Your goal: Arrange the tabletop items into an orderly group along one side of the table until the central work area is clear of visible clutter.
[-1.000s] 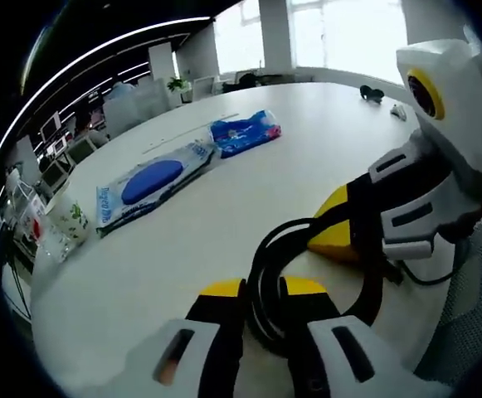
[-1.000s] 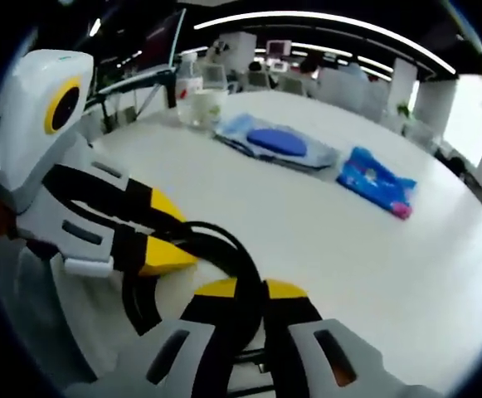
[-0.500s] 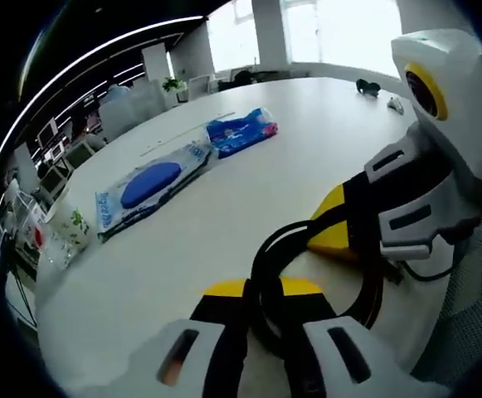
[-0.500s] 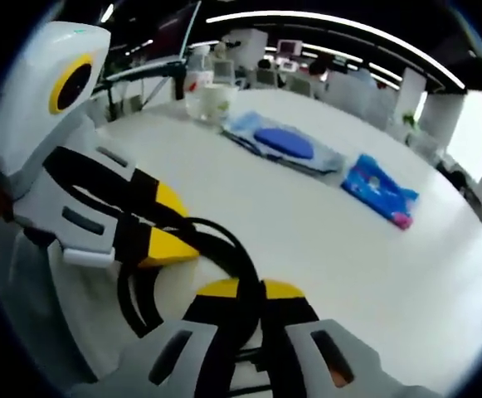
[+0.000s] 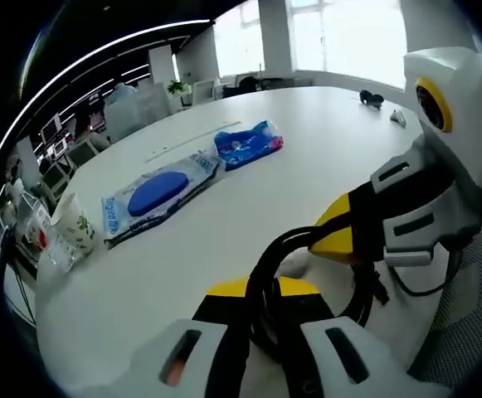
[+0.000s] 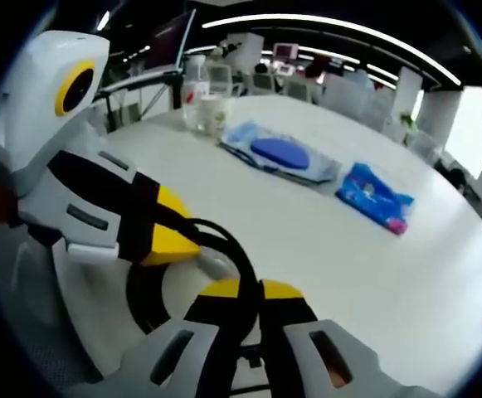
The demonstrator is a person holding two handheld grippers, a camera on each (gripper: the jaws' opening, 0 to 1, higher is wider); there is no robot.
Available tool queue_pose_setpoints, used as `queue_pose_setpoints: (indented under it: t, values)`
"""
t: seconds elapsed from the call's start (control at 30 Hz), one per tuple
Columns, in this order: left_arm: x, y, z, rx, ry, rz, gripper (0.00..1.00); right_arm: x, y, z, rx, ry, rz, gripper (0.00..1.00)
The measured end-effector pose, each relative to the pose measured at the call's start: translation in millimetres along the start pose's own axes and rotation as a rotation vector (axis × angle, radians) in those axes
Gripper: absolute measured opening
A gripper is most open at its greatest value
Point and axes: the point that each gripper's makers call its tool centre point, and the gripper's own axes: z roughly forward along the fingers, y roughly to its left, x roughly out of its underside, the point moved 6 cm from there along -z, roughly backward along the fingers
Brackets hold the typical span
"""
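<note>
Black cable (image 5: 267,274) pinched in both claws (image 5: 261,290) (image 6: 241,290); wipes pack (image 5: 159,192), blue packet (image 5: 247,144), cup (image 5: 73,224) beyond.

- The left claw (image 5: 261,292) is clamped on a looped black cable (image 5: 284,264) low over the white desk (image 5: 224,224).
- The right claw (image 5: 340,236) grips the same cable from the right.
- Farther off lie a wipes pack (image 5: 159,194), a blue packet (image 5: 247,143) and a cup (image 5: 75,224).
</note>
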Motion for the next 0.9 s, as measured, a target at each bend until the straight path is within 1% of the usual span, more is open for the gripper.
queue_pose_setpoints:
  t: [0.23,0.5,0.67,0.9]
  values:
    - [-12.3,4.9,-2,-0.006,-0.025,-0.014,0.09,-10.6,-6,-4,0.007,-0.025,0.000,0.02]
    - [-28.7,9.0,-3,-0.005,-0.055,-0.016,0.09,-22.2,-15,-9,0.025,-0.061,0.027,0.02]
    - [-36.3,10.8,-2,-0.004,-0.066,-0.010,0.09,-28.6,-21,-11,0.032,-0.072,0.031,0.02]
    - [-50.9,16.7,2,-0.003,-0.081,-0.005,0.09,-39.0,-32,-10,0.041,-0.087,0.034,0.02]
